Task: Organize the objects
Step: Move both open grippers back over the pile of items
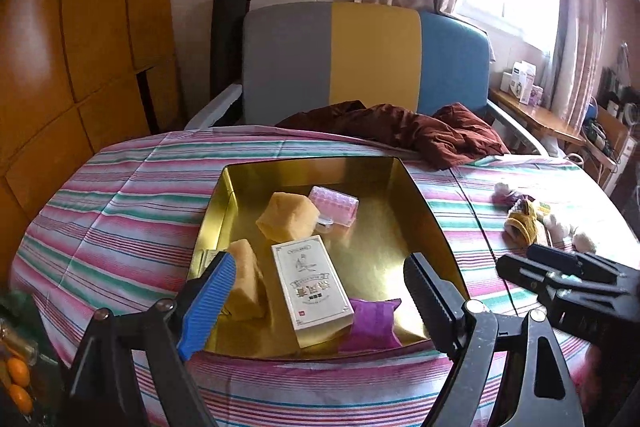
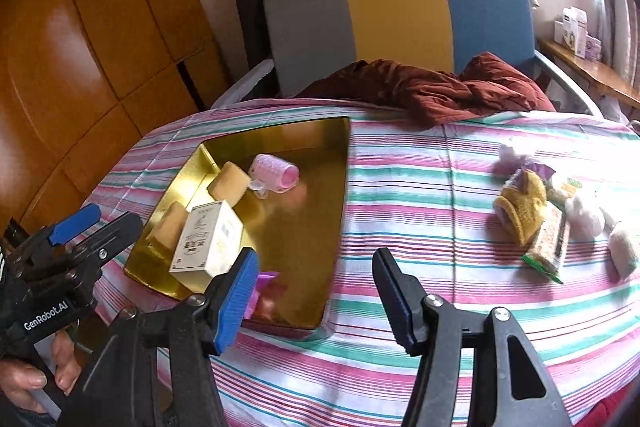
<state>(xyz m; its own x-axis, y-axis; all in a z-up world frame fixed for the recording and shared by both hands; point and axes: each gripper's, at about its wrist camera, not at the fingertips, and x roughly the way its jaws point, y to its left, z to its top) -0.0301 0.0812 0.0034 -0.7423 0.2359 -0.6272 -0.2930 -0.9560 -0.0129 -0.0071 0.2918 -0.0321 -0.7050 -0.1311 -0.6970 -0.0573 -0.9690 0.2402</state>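
A gold metal tray (image 1: 380, 247) lies on the striped bedcover. In it are two yellow sponges (image 1: 288, 217), a pink hair roller (image 1: 334, 209), a white box (image 1: 310, 287) and a purple pouch (image 1: 374, 323). My left gripper (image 1: 320, 291) hovers over the tray's near edge, open and empty. My right gripper (image 2: 316, 287) is open and empty above the tray's (image 2: 304, 227) near right corner. To its right on the cover lie a yellow knit piece (image 2: 520, 211), a snack packet (image 2: 548, 243) and white fluffy items (image 2: 584, 215).
A dark red quilt (image 1: 420, 135) is bunched at the far edge, before a grey, yellow and blue headboard (image 1: 372, 59). A wooden wardrobe (image 1: 80, 47) stands to the left and a shelf with boxes (image 1: 524, 83) to the right. A hand (image 2: 36, 375) holds the left gripper (image 2: 96, 227).
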